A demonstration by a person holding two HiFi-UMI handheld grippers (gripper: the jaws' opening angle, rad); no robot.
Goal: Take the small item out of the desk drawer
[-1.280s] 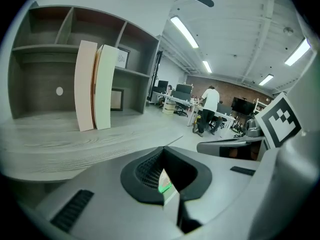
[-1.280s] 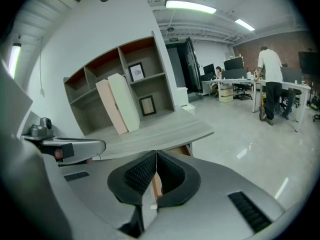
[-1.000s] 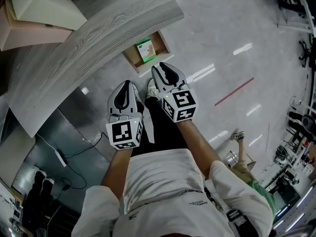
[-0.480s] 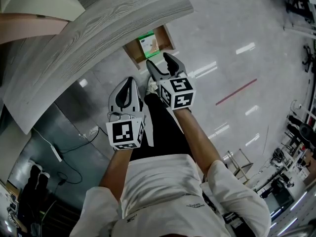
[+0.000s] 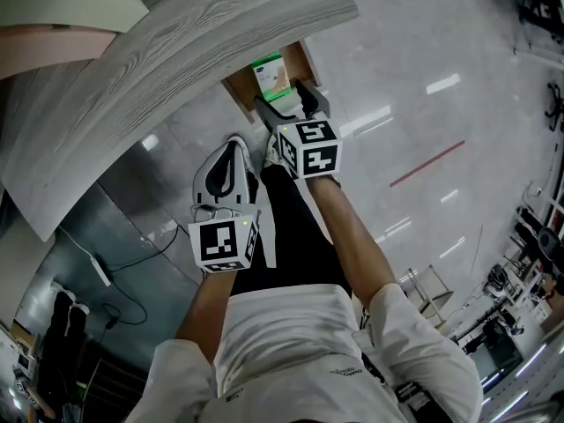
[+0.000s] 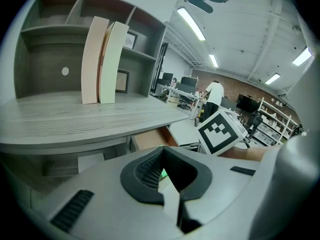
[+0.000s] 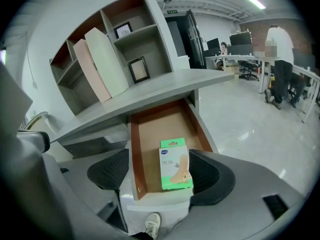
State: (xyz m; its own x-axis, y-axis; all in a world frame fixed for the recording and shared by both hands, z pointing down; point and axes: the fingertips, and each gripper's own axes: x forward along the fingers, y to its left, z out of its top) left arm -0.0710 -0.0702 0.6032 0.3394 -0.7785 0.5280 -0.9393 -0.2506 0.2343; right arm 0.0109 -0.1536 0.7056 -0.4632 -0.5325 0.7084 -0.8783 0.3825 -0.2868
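Right gripper point(image 7: 159, 156) has dropped down and forward since the earlier frames, so it's now right over the open drawer instead of hanging back level with the left one, and its jaws have just been opening, they're spread wide now. Going big to small: glossy grey floor point(image 5: 423, 51) all around, then the grey woodgrain desk point(image 5: 176, 69) with a shelf unit point(image 7: 125, 29) standing at the back of it. Two tall boards point(image 7: 102, 64), one pinkish and one cream, lean together on the desktop, and a couple of small picture frames point(image 7: 140, 69) sit in the cubbies. Drawer point(image 7: 150, 134) is pulled out from under the desktop edge, brown inside. Left gripper point(image 6: 161, 154) hangs further back near the person's dark trouser leg in the head view, pointing down at a slant, its dark pads pressed together at the tips with nothing pinched between them. From its own view you can see the right gripper's marker cube point(image 6: 220, 131) off to the side. The small item is a green and white box point(image 7: 175, 165) lying flat on the drawer bottom, close to the front wall and a bit toward the right side. In the right gripper view it shows between the two dark pads, with the right pad overlapping its edge in the picture, but neither pad is squeezing it. A white shoe point(image 7: 152, 224) pokes out on the floor just below the drawer front
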